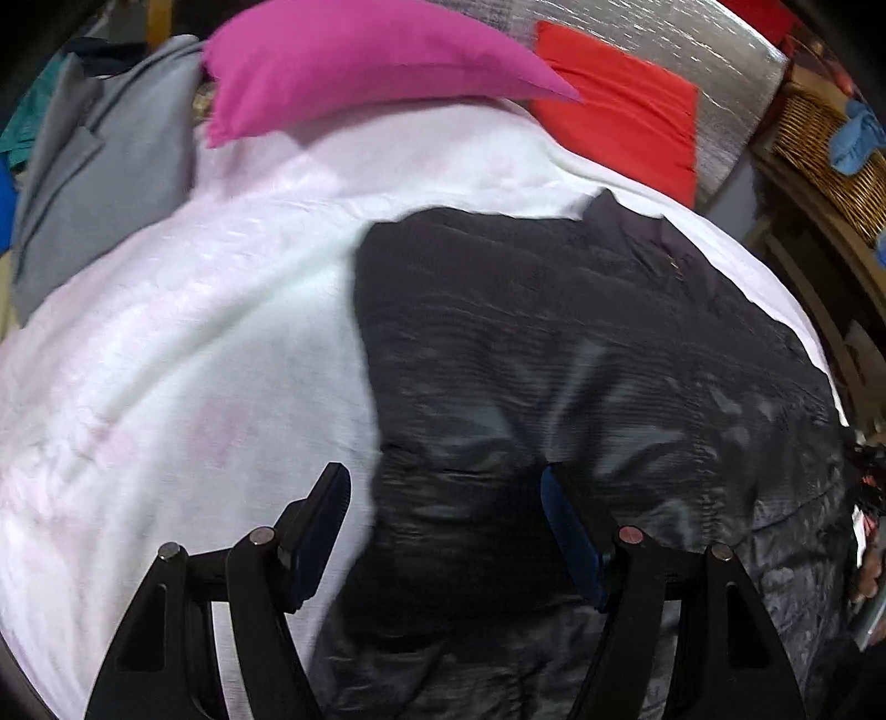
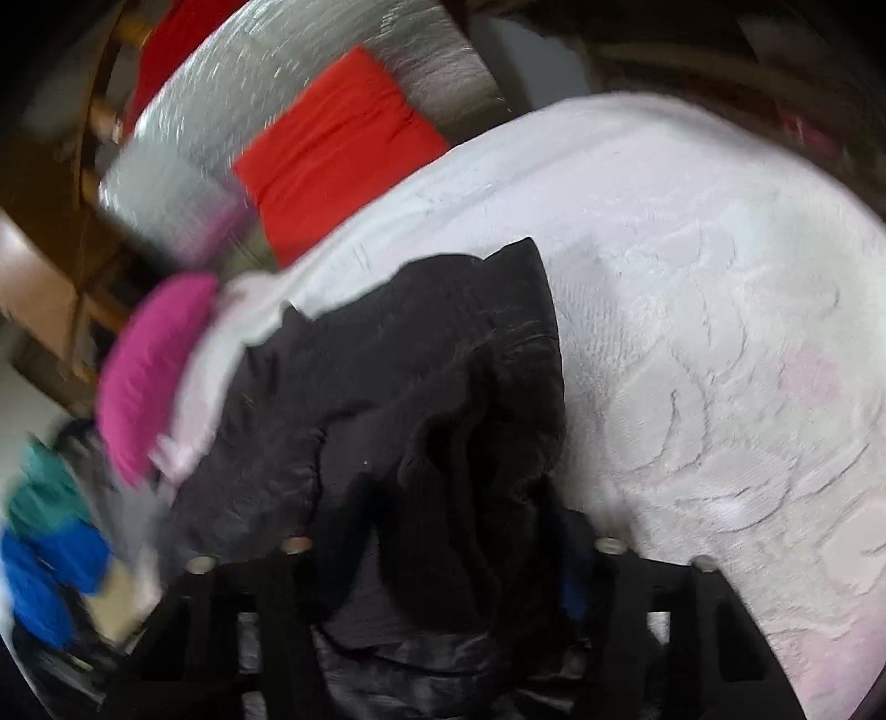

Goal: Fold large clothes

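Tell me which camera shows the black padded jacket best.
The left wrist view: the shiny black padded jacket lies spread across the white textured blanket, collar included. The right wrist view shows only a blurred, bunched part of the jacket rising between its claw's fingers.

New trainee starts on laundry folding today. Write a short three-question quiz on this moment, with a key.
1. True or false: the left gripper is open, hovering over the black jacket.
2. Multiple choice: which cushion lies against the silver padded mat, beyond the white bedspread?
A. green cushion
B. red cushion
C. yellow cushion
3. Fill in: in the right wrist view, bunched fabric of the jacket fills the space between the fingers of the right ______.

Key
1. True: its fingers stand wide apart and nothing sits between them.
2. B.
3. gripper. Motion blur hides whether it is clamped on the fabric.
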A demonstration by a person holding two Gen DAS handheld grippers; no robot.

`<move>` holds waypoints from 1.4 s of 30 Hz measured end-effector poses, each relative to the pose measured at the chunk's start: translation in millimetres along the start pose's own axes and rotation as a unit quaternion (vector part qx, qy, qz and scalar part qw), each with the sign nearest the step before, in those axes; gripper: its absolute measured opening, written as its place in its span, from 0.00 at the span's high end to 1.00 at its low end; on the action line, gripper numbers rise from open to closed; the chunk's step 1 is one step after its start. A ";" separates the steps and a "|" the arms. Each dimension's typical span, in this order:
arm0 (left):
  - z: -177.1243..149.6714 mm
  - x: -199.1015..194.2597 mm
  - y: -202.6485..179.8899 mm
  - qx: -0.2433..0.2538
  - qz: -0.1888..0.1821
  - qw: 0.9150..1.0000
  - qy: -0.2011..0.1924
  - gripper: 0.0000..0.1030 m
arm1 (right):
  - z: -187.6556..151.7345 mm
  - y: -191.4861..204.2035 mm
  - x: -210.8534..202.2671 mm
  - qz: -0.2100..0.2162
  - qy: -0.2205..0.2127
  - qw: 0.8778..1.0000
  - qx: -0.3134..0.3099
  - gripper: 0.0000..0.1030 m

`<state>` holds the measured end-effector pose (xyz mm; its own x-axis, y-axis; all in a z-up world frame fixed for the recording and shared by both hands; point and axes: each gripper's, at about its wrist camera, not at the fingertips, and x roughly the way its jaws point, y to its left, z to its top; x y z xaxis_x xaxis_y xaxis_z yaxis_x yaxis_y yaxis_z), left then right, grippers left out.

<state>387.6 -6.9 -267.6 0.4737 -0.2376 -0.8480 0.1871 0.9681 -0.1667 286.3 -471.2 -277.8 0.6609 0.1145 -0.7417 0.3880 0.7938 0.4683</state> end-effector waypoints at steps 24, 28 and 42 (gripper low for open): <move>4.6 -37.2 38.0 -0.025 0.022 0.999 -0.032 0.30 | 1.9 -30.4 -60.0 0.043 -0.037 0.998 0.033 0.43; 6.0 -37.9 37.2 -0.038 0.002 0.999 -0.036 0.30 | 1.2 -23.0 -49.6 0.067 -0.023 0.997 0.040 0.43; 2.3 7.5 -4.6 0.013 -0.017 1.000 0.017 0.47 | -8.6 17.2 -24.4 -0.025 -0.032 0.995 -0.087 0.69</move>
<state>392.3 -13.4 -272.0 0.4374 -0.2669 -0.8588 0.2248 0.9571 -0.1829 271.3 -455.3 -255.8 0.6844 0.0380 -0.7281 0.3087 0.8896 0.3366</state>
